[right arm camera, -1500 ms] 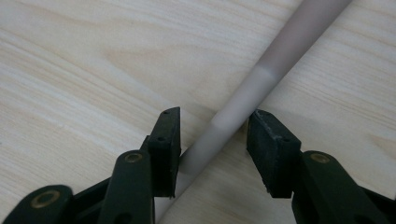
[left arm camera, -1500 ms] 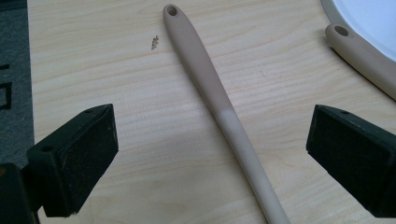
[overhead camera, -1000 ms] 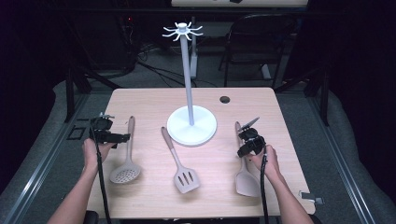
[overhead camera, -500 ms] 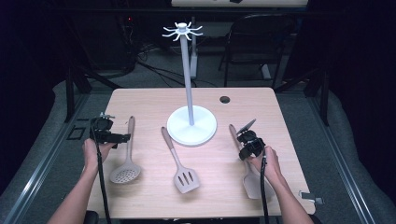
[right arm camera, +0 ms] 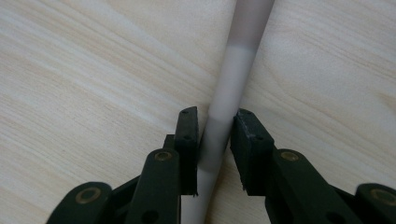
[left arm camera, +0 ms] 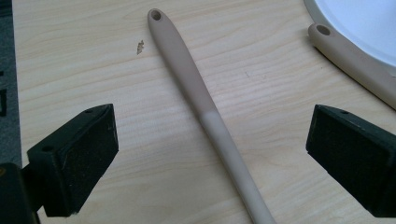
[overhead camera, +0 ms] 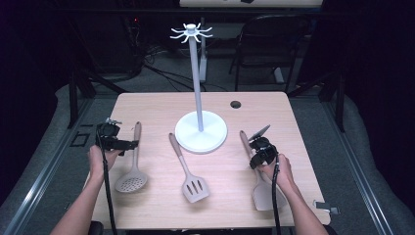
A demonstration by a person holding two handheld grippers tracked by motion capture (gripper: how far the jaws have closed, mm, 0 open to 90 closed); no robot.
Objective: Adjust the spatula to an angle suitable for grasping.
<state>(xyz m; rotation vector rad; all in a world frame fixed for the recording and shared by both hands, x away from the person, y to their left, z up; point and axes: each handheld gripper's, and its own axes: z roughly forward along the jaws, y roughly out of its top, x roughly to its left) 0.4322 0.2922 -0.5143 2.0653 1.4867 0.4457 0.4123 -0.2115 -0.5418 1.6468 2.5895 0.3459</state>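
Right claw (right arm camera: pixel 215 140) jaws just closing onto solid spatula (overhead camera: pixel 262 188) handle, pads now clamped; spatula flat on surface (overhead camera: pixel 156 105) at 4 o'clock from utensil stand (overhead camera: pixel 201 131). Grasp looks made; lift toward hooks likely next. Left claw (left arm camera: pixel 210 154) apart over skimmer (overhead camera: pixel 131 182) handle.

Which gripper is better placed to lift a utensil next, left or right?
Right. The right gripper has just been closing, its jaws now against the spatula handle. The left gripper hangs wide open above the skimmer handle.
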